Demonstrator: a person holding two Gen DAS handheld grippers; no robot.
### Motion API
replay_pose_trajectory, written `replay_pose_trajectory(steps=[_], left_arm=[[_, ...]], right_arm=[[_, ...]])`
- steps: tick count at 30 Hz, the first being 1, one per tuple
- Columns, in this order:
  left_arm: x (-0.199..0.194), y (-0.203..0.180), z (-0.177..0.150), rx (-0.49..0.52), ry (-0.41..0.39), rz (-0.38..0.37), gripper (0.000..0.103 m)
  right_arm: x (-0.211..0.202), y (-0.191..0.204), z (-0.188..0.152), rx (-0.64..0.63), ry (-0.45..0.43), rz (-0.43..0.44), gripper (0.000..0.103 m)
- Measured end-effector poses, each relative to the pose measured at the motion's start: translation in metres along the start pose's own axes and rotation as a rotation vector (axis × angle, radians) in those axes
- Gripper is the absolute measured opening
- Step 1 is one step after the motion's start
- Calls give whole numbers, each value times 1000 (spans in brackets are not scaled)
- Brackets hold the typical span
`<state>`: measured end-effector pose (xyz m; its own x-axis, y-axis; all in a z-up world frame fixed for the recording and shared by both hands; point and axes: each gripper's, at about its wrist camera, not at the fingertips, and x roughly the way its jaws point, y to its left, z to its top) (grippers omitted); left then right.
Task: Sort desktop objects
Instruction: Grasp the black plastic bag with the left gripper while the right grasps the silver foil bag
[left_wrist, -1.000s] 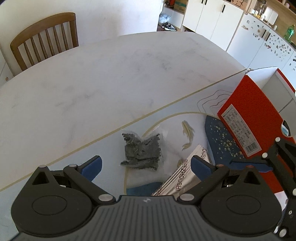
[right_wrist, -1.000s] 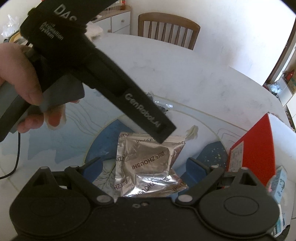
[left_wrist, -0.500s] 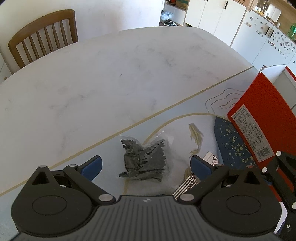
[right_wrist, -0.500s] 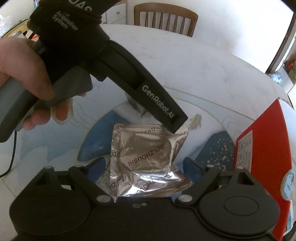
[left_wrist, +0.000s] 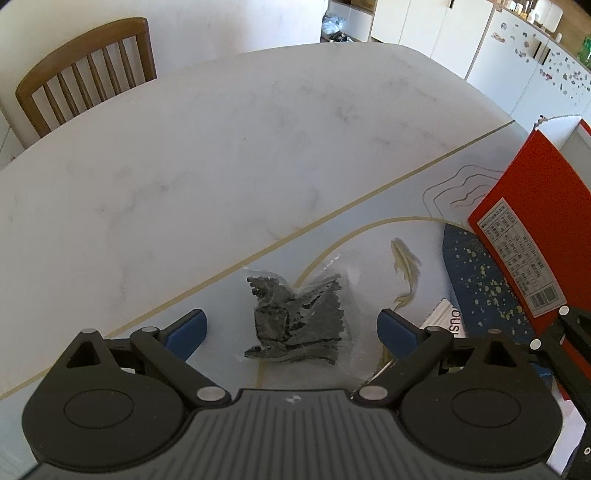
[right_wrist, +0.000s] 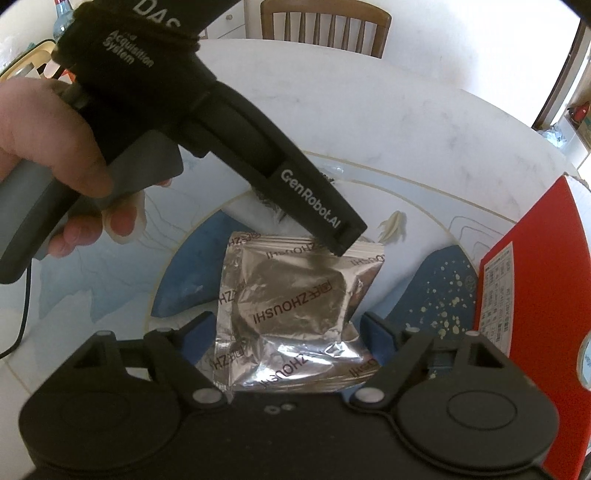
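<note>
Hovering with jaws spread wide and empty, the left gripper (left_wrist: 291, 325) frames a clear bag of dark grey pieces (left_wrist: 295, 319) lying at twelve o'clock, just ahead between its blue pads (left_wrist: 186, 328) on the printed mat (left_wrist: 110, 369). Its dark contents run longest roughly from twelve to six, toothed edges toward three. The right gripper (right_wrist: 284, 332), also open and holding nothing, straddles a silver foil pouch (right_wrist: 295, 306) whose long axis also runs twelve to six. A red box (left_wrist: 535, 229) stands at two o'clock in the left view. By this framing, the left tongs sit nearer the bag.
</note>
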<state>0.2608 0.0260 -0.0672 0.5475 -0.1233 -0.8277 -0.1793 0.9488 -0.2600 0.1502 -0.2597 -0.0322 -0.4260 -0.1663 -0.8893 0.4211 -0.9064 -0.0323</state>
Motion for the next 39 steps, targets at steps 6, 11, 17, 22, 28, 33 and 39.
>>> replay_pose_trajectory(steps=[6,11,17,22,28,33,39], left_arm=[[1,-6,0,41,2,41,94],[-1,-5,0,44,-16,41,79],[-3,-7,1,44,-26,43,61],[-7,-7,0,45,-29,40,48],[-11,-5,-4,21,-27,35,43],[-18,-6,-10,18,-33,30,42],[-29,-7,-15,7,-42,15,42]], right_arm=[[-1,0,-1,-10,-1,17,77],[-5,-2,0,8,-6,20,67],[-9,-8,-1,31,-9,22,58],[-12,-1,-3,42,-14,22,54],[-22,-2,-5,56,-26,27,48],[-31,-3,-8,72,-37,30,44],[-42,-3,-14,83,-46,37,43]])
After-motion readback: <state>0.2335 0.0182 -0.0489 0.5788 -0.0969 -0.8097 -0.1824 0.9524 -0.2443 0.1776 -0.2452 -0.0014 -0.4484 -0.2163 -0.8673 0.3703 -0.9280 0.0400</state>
